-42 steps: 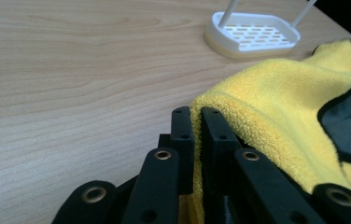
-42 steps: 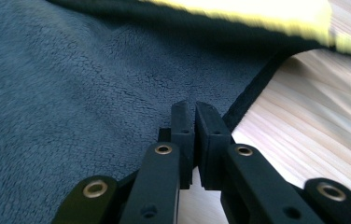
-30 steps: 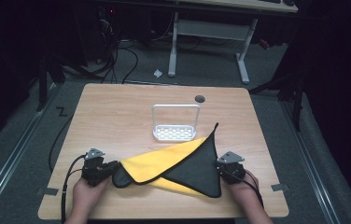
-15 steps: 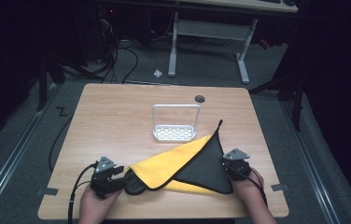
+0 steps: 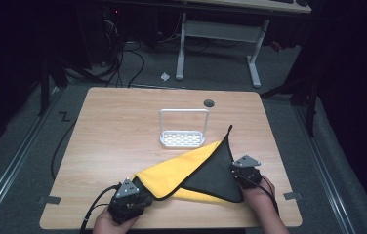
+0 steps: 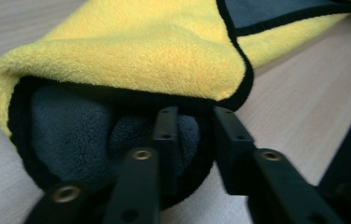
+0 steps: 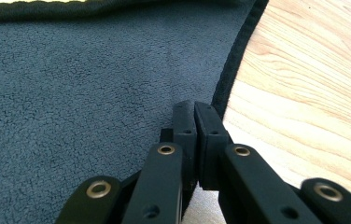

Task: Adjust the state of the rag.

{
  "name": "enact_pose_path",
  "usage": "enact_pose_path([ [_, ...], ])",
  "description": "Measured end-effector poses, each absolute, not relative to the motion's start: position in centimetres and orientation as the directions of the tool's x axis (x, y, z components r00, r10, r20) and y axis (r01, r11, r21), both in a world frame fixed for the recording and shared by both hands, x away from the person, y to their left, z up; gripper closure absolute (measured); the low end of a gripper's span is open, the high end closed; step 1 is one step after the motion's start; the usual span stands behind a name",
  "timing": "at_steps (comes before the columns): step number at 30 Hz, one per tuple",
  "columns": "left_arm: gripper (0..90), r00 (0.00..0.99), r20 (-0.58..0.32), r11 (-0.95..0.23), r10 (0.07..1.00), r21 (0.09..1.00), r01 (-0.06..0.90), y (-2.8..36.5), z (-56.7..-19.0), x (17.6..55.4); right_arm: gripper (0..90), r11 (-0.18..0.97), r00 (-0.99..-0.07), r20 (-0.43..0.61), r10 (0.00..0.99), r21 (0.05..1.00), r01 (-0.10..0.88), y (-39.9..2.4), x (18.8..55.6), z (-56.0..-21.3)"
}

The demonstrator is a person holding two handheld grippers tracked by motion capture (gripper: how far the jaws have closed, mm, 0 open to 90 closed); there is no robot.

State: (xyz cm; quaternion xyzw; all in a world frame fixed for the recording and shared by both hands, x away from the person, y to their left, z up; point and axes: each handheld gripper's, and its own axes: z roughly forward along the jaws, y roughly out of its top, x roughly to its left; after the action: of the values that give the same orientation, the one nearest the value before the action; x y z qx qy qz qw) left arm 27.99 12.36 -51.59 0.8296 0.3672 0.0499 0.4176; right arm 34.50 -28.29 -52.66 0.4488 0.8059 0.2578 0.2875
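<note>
A soft fuzzy cloth, yellow on one side & dark grey on the other w/ a black edge [image 5: 191, 168], lies on the light wooden table [image 5: 123, 126], near the front edge by the person. It is folded over, so a dark grey three-corner flap lies on top at the right and the yellow part runs down to the left. One thin black tip of the cloth pokes up toward the back of the table. The left gripper [image 5: 140, 200] sits at the cloth's low left end. In the left gripper view its jaws have just been closing, and a rolled bit of grey cloth w/ the black edge sits between them; one jaw is tucked in the fold, the other is just outside it, w/ a small gap left, so I can't tell if they squeeze the cloth hard. The right gripper [image 5: 237, 176] is at the right side of the grey flap. In the right gripper view its jaws are pressed almost flat together right on the black edge of the cloth, pinching it. Behind the cloth, just beside its top tip, stands a small white plastic rack w/ a wire hoop handle [image 5: 183, 134]. A small round dark hole [image 5: 209, 103] is in the table farther back.
</note>
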Motion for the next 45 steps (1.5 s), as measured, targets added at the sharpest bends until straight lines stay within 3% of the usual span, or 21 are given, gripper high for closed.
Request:
enact_pose_path([
  [13, 80.9, 0.678, -0.317, -0.332, 0.663, 0.687, 0.647, 17.3, -52.5, 25.6, 88.3, 0.459, -0.434, -0.222, 0.873, 0.673, 0.58, -28.4, 34.5, -52.6],
  [18, 65.7, 0.653, -0.357, -0.271, 0.667, 0.701, 0.66, 18.2, -52.4, 25.9, 88.2, 0.463, -0.435, -0.225, 0.872, 0.673, 0.578, -28.3, 34.5, -52.6],
  [21, 62.1, 0.649, -0.361, -0.24, 0.67, 0.721, 0.65, 18.4, -52.0, 26.0, 88.2, 0.463, -0.435, -0.227, 0.871, 0.673, 0.576, -28.3, 34.5, -52.6],
  [30, 57.4, 0.704, -0.344, -0.217, 0.622, 0.787, 0.577, 14.9, -50.2, 28.5, 88.1, 0.467, -0.435, -0.233, 0.87, 0.673, 0.573, -28.1, 34.6, -52.7],
  [33, 52.3, 0.747, -0.327, -0.265, 0.579, 0.791, 0.552, 12.3, -50.2, 28.8, 88.1, 0.465, -0.433, -0.231, 0.871, 0.674, 0.574, -28.2, 34.5, -52.7],
  [38, 46.6, 0.797, -0.225, -0.434, 0.56, 0.74, 0.514, 8.7, -51.8, 29.2, 88.1, 0.464, -0.434, -0.23, 0.871, 0.676, 0.573, -28.2, 34.5, -52.7],
  [43, 73.4, 0.782, -0.222, -0.442, 0.582, 0.721, 0.534, 8.6, -52.3, 29.6, 88.1, 0.463, -0.436, -0.227, 0.871, 0.676, 0.572, -28.2, 34.5, -52.7],
  [45, 78.5, 0.78, -0.206, -0.443, 0.59, 0.725, 0.527, 8.8, -51.9, 29.6, 88.1, 0.464, -0.437, -0.227, 0.87, 0.676, 0.572, -28.2, 34.5, -52.7],
])
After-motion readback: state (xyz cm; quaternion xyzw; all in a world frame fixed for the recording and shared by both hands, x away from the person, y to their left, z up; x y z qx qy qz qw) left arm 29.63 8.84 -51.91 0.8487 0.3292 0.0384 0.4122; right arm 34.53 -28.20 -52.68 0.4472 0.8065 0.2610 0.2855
